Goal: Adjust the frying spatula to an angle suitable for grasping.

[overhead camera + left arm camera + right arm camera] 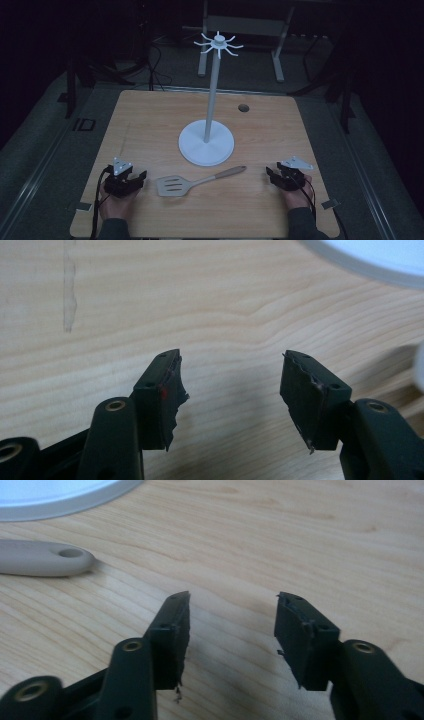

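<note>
Spatula (pixel 192 182) is lying btwn both grippers, handle end pointing twd right gripper (pixel 280 178), the nearer one; left gripper (pixel 131 183) sits by the blade. Both are resting w/ jaws apart, empty.

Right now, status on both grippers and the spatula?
Left gripper open, empty. Right gripper open, empty. Slotted spatula flat on table between them, untouched. Hook stand behind it, nothing blocking.

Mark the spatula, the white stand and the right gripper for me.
spatula (pixel 172 186), high view, on the slotted blade.
white stand (pixel 206 145), high view, on the round base.
right gripper (pixel 232 630), right gripper view, midway between the open jaw tips.
</note>
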Demonstrator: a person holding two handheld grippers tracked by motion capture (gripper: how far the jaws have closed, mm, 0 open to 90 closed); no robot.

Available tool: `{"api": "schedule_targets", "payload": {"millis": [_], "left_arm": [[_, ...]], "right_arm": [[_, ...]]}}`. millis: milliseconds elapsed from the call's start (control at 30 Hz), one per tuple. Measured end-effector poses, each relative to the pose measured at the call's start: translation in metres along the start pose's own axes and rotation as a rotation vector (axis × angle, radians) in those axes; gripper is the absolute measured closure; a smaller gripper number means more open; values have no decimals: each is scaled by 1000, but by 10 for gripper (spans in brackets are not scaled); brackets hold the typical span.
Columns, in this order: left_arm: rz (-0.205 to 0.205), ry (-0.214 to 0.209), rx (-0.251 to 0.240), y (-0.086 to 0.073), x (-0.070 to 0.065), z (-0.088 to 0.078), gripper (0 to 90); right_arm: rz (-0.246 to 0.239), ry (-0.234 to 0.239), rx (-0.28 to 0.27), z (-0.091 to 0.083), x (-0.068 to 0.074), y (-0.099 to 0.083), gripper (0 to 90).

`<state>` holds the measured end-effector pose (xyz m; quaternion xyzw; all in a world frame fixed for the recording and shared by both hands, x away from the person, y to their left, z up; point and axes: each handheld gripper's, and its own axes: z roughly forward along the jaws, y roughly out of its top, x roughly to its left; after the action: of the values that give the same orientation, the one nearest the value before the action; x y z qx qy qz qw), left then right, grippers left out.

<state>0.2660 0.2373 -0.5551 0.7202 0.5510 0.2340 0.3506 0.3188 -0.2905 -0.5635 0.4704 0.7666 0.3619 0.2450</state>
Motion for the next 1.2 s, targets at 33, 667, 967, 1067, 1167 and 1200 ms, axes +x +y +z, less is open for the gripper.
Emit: {"api": "schedule_targets", "payload": {"millis": [33, 667, 967, 1067, 1167, 1200], "left_arm": [[-5, -12, -8, 2, 0, -2, 433], [57, -78, -105, 12, -15, -26, 496], [66, -116, -97, 25, -26, -31, 508], [65, -121, -97, 29, -30, -31, 508], [57, -124, -88, 34, -33, -30, 515], [55, -127, -85, 35, -33, -29, 515]], "right_arm": [[0, 9, -7, -1, 1, 0, 527], [-20, 127, -23, -5, 28, 11, 900], [-88, 189, 32, 7, 54, 13, 900], [-101, 202, 39, 11, 60, 15, 900], [-105, 207, 51, 17, 66, 18, 900], [-105, 207, 57, 19, 68, 18, 900]]}}
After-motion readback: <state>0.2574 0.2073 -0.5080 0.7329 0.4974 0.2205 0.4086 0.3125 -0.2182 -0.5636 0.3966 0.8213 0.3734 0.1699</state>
